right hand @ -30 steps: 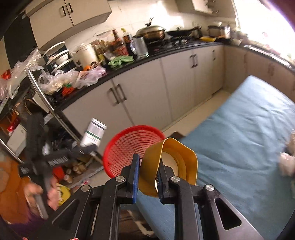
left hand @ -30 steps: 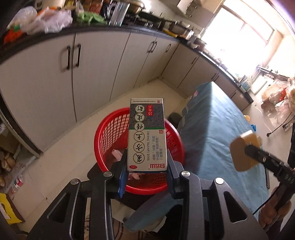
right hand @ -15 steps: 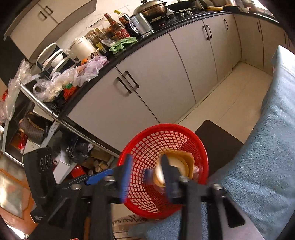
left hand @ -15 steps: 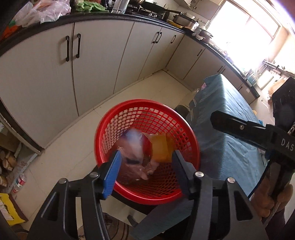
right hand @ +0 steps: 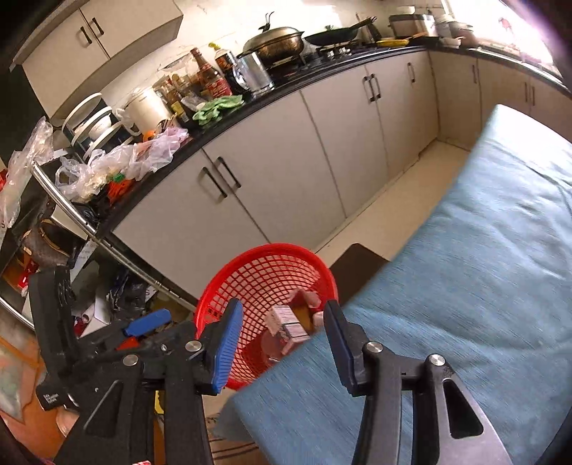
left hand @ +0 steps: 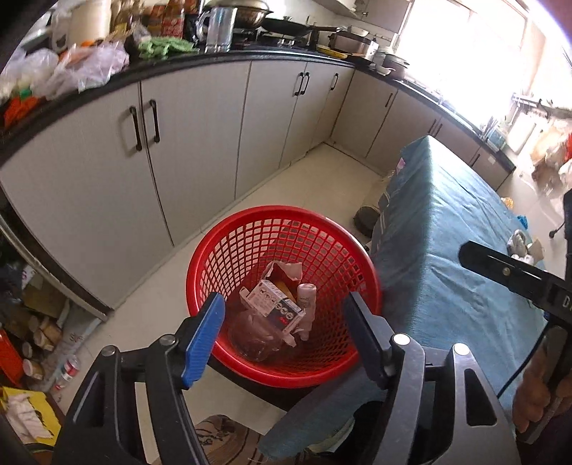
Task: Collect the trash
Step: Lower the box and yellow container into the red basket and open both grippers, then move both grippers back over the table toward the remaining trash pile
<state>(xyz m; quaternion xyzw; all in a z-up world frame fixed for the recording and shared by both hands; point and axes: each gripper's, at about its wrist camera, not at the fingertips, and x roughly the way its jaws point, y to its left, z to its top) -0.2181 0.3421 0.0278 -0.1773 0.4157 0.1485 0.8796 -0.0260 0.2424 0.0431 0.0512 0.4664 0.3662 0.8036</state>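
Both tongs, L and R, are seen wide and empty, jaws just opened, above the red basket; the box lies inside, beside the blue-clothed worktop.

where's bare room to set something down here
The blue tablecloth beside the red basket is bare along its near stretch. The floor between cabinets and table is open. The countertop and basket bottom are crowded.

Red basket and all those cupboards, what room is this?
It looks like a home kitchen. A wok and a lidded pot sit on a stove, sauce bottles crowd the counter, with cupboards below.
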